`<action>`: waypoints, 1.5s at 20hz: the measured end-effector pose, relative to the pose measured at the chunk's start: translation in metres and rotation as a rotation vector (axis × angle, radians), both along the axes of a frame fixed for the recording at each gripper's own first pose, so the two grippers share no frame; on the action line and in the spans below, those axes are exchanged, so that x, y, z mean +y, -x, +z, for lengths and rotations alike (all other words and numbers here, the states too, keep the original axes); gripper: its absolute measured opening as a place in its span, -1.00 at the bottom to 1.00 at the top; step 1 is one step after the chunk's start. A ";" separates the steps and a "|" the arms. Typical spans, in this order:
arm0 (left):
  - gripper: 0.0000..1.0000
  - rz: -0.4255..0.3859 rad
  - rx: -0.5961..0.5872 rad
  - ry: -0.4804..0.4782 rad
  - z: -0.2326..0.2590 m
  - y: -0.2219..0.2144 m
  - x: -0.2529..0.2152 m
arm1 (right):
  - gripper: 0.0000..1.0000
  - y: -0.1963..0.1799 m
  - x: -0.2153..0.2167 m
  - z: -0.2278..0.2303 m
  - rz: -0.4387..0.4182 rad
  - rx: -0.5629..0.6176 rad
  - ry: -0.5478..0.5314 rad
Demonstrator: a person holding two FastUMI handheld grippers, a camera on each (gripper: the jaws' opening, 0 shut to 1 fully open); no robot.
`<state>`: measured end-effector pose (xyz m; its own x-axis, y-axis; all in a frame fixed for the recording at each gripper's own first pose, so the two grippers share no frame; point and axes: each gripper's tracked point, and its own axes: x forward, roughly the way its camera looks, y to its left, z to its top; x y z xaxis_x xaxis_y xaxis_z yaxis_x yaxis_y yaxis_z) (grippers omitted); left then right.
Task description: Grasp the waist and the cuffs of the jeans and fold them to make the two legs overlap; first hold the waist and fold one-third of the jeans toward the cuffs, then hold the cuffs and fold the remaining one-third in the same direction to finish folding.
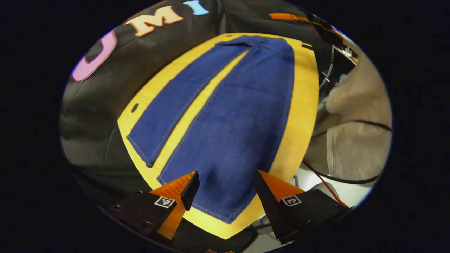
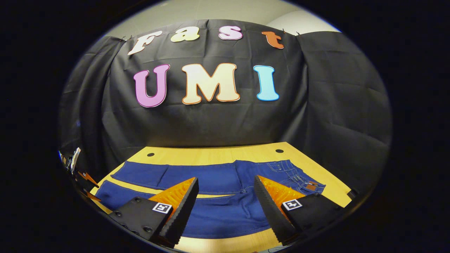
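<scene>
Two legs of blue denim lie spread flat on a yellow wooden table point(image 1: 302, 105), not yet overlapped. In the left gripper view the jeans point(image 1: 225, 119) run lengthwise from the cuffs at about 6 o'clock to the waist at about 12 o'clock, so their long axis points away from that camera. The cloth looks matte and slightly napped, with pale stitching along the hems and side seams. The leg towards 9 o'clock is a narrow strip; a thin wedge of bare tabletop separates it from the broader leg, and the two meet near the waist. The table surface is smooth with fine straight grain, and a small dark round hole point(image 1: 134, 107) sits at about 9 o'clock beside the narrow leg.

The left gripper point(image 1: 225, 184) hovers over the cuff end of the broad leg, its two wedge-shaped fingers well apart and holding nothing. At about 3 o'clock a beige sleeve point(image 1: 355, 116) of soft fabric and dark cables hang beyond the table edge.

In the right gripper view the jeans point(image 2: 214, 179) lie crosswise, long axis from 9 o'clock to 3 o'clock, waist with pockets and a small brown patch at about 4 o'clock. The right gripper point(image 2: 226, 191) sits above the near leg, its ridged fingers spread apart and empty. Creased black cloth point(image 2: 316, 105) rises behind the table point(image 2: 218, 154).
</scene>
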<state>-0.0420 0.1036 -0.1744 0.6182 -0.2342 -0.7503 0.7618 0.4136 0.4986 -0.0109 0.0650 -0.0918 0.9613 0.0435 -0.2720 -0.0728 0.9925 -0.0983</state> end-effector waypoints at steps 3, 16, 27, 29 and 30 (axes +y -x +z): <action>0.87 -0.023 0.047 -0.065 -0.018 0.004 0.014 | 0.95 0.002 -0.002 -0.007 0.002 0.027 0.003; 0.77 -0.012 0.306 -0.175 -0.051 0.007 0.038 | 0.89 0.015 -0.005 -0.047 0.016 0.128 0.047; 0.82 -0.018 0.330 -0.206 -0.051 0.004 0.035 | 0.97 0.025 -0.007 -0.053 -0.006 0.140 -0.012; 0.68 -0.014 0.329 -0.206 -0.051 0.003 0.035 | 0.97 0.027 -0.008 -0.053 -0.003 0.147 -0.014; 0.61 -0.016 0.330 -0.216 -0.051 0.004 0.036 | 0.97 0.029 -0.008 -0.055 0.003 0.152 -0.013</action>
